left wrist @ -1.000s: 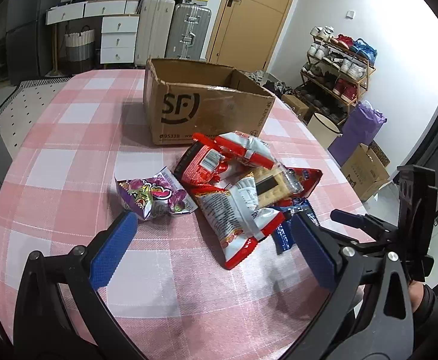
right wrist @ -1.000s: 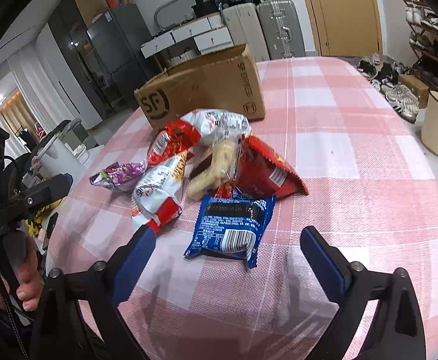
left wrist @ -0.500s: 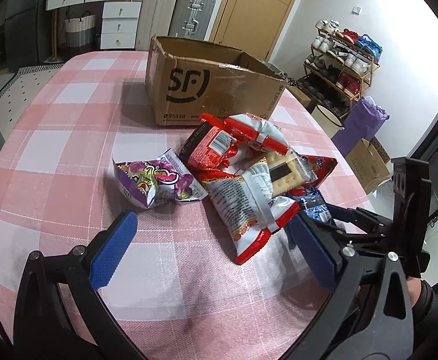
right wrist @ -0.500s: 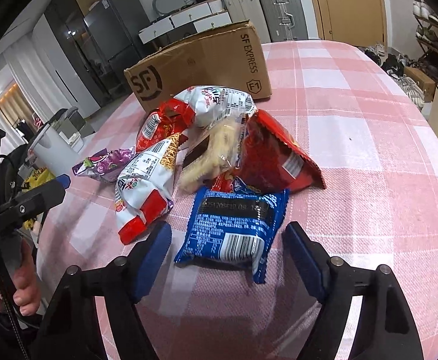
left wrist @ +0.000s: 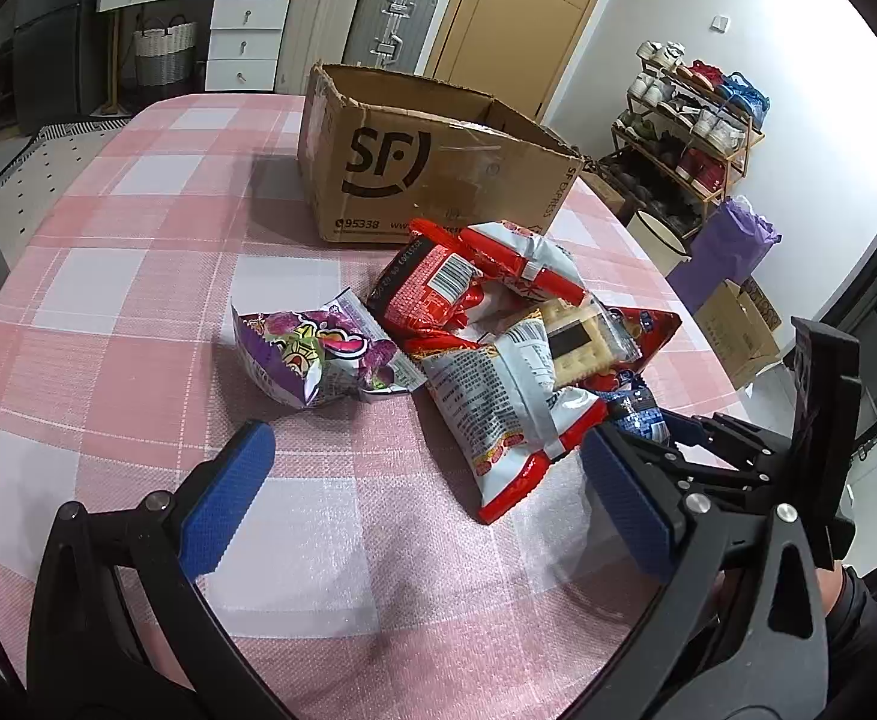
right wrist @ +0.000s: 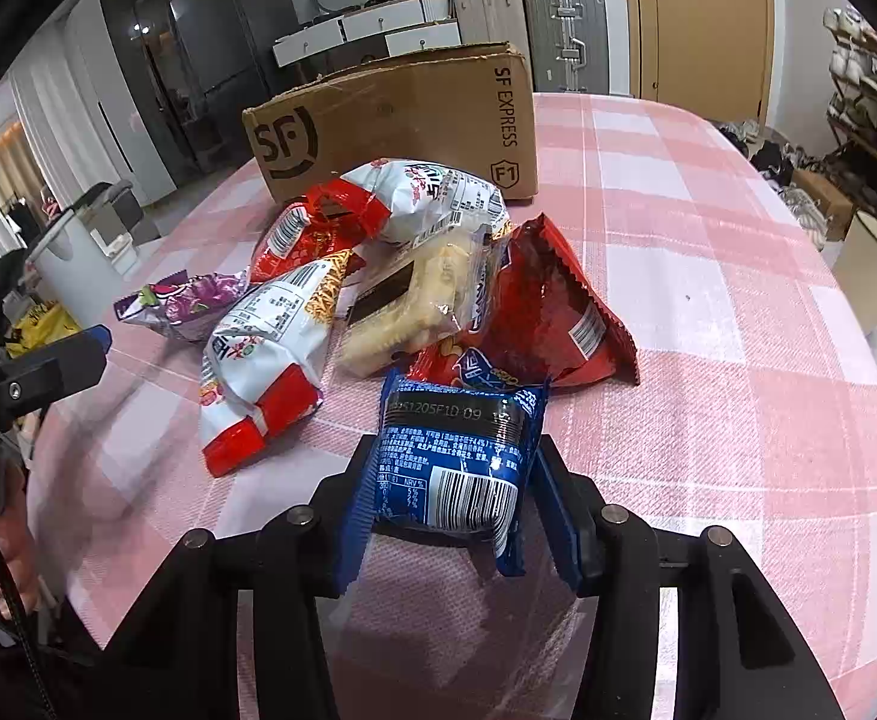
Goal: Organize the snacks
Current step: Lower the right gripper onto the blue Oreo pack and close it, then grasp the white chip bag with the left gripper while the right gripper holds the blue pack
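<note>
Snacks lay heaped near the middle of the pink checked tablecloth [left wrist: 138,276], just in front of the open cardboard box [left wrist: 432,174] marked SF. The right gripper [right wrist: 450,516] had its two fingers pressed in against the sides of the blue packet [right wrist: 456,456], which sat at the near edge of the heap with its barcode facing up and its far end touching the dark red bag [right wrist: 552,312]. Beside that bag lay the clear pack of sandwich biscuits [right wrist: 414,300], and to its left the white and red noodle-snack bag [right wrist: 264,360], with another red and white bag [right wrist: 402,198] behind, closest to the box. The purple packet [left wrist: 312,360] lay slightly apart on the left side of the pile. The left gripper [left wrist: 426,486] hung over the cloth with its blue pads [left wrist: 222,498] spread wide, holding nothing, the corner of the white and red bag between them
</note>
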Motion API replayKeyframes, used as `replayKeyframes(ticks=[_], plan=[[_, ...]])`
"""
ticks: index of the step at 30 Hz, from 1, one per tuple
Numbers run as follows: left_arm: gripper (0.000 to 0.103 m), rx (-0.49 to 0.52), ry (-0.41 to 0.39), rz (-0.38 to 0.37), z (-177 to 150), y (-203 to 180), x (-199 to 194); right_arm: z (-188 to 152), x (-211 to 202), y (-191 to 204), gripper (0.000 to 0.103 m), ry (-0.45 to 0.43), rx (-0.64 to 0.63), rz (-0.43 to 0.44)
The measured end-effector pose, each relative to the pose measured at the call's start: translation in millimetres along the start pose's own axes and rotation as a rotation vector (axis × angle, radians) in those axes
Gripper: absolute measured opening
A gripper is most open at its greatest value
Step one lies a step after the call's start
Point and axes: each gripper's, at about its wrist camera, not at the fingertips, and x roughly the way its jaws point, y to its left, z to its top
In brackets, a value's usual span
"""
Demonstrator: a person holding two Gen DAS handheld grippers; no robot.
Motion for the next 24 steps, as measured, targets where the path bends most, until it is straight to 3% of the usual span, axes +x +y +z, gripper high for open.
replayKeyframes(ticks=[6,24], plan=[[0.102,0.002,-0.002,-0.001,-1.5,-0.9,-3.2,-2.4,-11.5,-12.0,0.049,-0.025,0.077,0.097],[0.102,0.042,0.044,0.007,-2.5,-25.7,10.6,-11.2,-34.1,-28.6,0.049,-0.08,0.125,0.2]])
